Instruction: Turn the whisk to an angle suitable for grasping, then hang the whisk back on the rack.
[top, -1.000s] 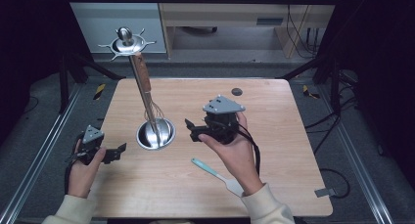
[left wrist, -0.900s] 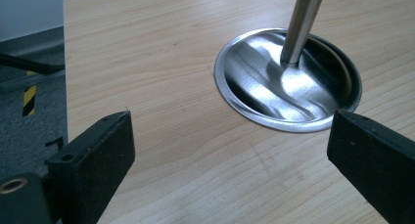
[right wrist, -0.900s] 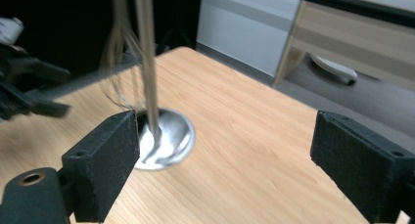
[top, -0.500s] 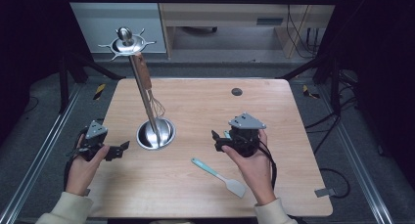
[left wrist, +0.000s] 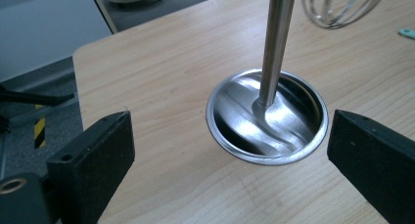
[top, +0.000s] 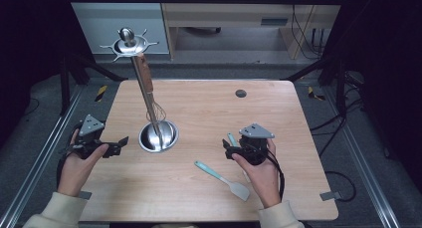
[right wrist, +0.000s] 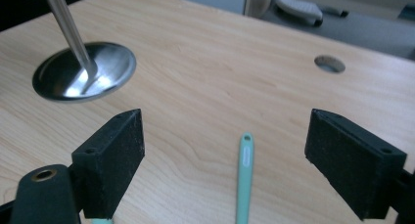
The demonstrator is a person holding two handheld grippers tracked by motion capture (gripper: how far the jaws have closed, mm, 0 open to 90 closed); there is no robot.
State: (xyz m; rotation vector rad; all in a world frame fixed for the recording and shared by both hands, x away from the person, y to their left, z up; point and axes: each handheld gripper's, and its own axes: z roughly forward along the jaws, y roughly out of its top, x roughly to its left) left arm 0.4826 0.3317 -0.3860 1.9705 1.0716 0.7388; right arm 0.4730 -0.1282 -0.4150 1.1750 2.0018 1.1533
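The right gripper [top: 230, 149] hangs low over the bench [top: 209, 108] with its jaws spread wide and nothing between them; in the right gripper view a mint-green utensil handle [right wrist: 244, 180] lies flat on the wood, centred in the gap and pointing away. A second green spatula [top: 221, 179], with a pale blade, lies just beside that hand in the high view. The left gripper [top: 119, 144] is equally wide open and empty, aimed at the polished steel stand base [left wrist: 267, 117], a shallow dished disc from which a thin steel rod [top: 147, 96] rises to a hook crown where a wooden-handled whisk [top: 152, 101] hangs. The handle between the right jaws looks smooth, slim and slightly rounded, probably silicone or plastic, though its blade end is hidden under the gripper. A pinch there could go wrong: so thin a thing lying flush on wood may skid or roll out as the jaws scrape the bench, and a careless swing toward the stand could tip it.
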